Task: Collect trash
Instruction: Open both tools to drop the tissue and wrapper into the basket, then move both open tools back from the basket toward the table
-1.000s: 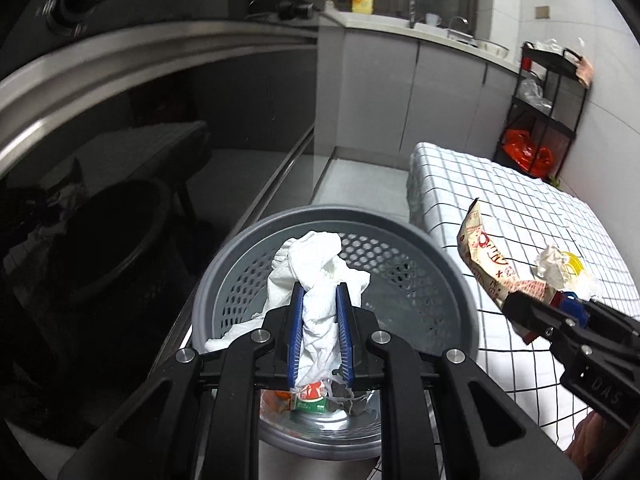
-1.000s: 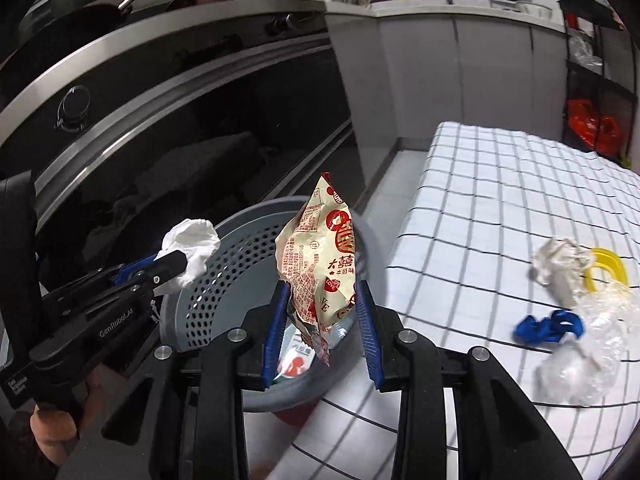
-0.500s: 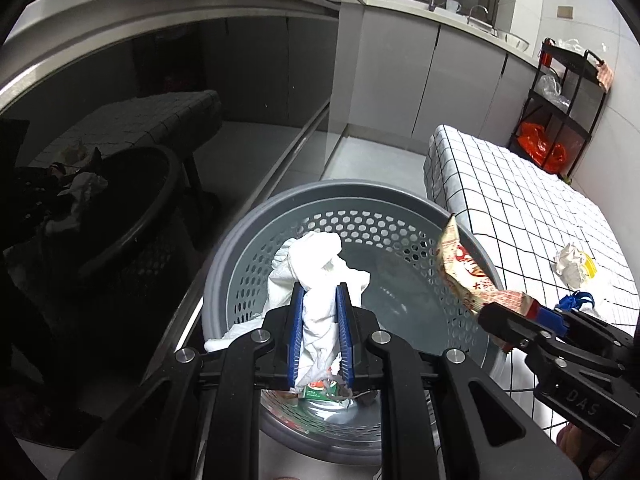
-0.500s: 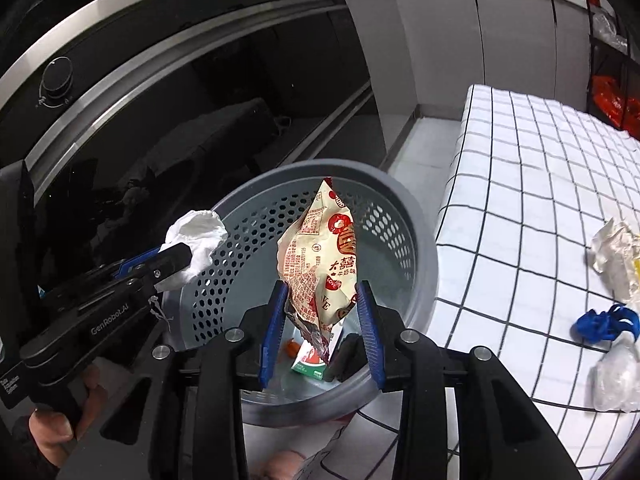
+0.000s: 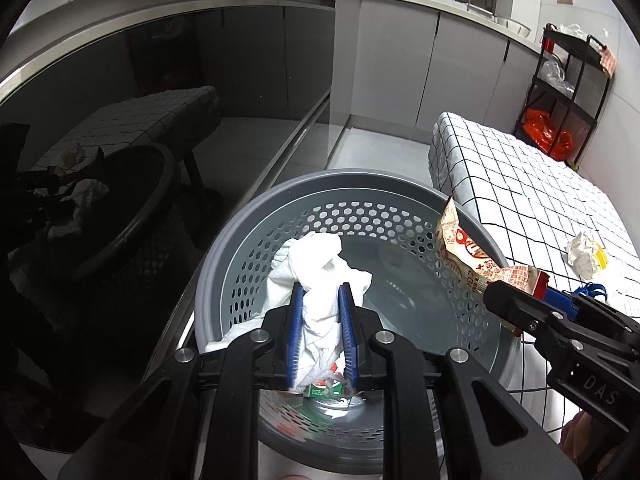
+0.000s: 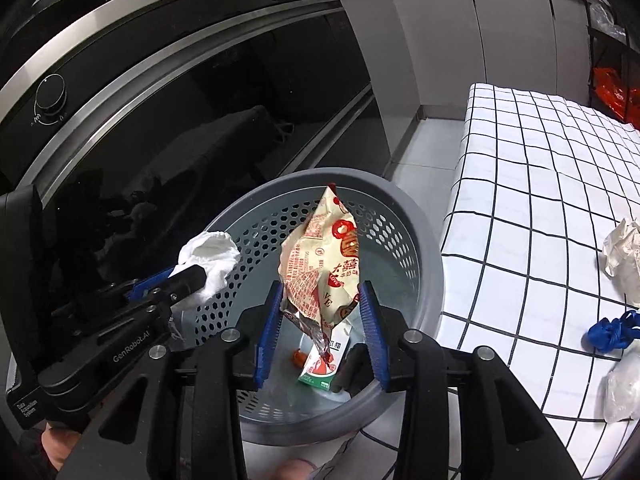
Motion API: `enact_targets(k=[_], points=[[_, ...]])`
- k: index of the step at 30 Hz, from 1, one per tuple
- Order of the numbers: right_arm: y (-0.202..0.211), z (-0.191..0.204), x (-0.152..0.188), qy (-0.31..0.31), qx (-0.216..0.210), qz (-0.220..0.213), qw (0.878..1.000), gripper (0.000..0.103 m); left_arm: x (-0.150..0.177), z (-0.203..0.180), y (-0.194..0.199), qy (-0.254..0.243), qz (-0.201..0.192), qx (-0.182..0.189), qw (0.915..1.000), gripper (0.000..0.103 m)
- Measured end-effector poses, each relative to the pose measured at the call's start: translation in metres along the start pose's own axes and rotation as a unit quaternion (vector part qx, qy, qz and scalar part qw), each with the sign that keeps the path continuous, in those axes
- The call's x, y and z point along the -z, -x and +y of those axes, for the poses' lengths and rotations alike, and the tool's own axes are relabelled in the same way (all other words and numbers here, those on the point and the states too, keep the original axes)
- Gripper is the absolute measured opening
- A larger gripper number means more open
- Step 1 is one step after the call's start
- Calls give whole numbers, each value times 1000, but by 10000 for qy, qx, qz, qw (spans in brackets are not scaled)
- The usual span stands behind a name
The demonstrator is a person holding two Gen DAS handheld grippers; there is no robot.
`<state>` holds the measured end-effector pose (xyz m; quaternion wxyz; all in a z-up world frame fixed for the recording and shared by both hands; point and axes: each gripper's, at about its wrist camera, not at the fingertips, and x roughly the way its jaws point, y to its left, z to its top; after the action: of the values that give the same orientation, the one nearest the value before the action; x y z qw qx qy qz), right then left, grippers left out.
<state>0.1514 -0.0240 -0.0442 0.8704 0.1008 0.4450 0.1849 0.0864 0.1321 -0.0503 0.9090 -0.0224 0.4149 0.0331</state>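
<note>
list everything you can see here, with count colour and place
trash basket: 1, grey, perforated, on the floor beside the table
milk carton: 1, white and green, on the basket bottom
tissue wad: 1, white, between the left gripper's pads above the basket
snack wrapper: 1, cream and red, between the right gripper's pads above the basket
table: 1, white cloth with black grid
crumpled paper: 1, off-white, on the table
blue scrap: 1, on the table
clear plastic: 1, near the table edge
shelf rack: 1, black, far wall
left gripper: black, blue pads, jaws just opening
right gripper: black, blue pads, jaws just opening
</note>
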Motion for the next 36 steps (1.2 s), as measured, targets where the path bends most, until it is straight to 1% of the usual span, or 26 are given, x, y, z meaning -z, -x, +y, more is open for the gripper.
enact_targets(k=[2, 4, 11, 21, 23, 36], points=[[3, 1, 1, 22, 23, -65, 10000, 50, 0, 0, 1, 32, -13, -22, 10000, 51], [6, 3, 1, 42, 73, -128, 9999, 54, 0, 2, 4, 99, -112, -23, 9999, 60], [6, -1, 1, -29, 125, -135, 9998, 55, 0, 5, 5, 93, -126, -52, 9999, 60], [12, -8, 4, -63, 183, -144, 9997, 55, 0, 2, 9, 83, -176, -1, 9998, 60], [14, -10, 5, -71, 182, -147, 9997, 57, 0, 1, 9, 62, -180, 3, 9998, 60], [39, -27, 15, -68, 384, -225, 9990, 58, 2, -8, 17, 11, -282, 80, 9996, 62]])
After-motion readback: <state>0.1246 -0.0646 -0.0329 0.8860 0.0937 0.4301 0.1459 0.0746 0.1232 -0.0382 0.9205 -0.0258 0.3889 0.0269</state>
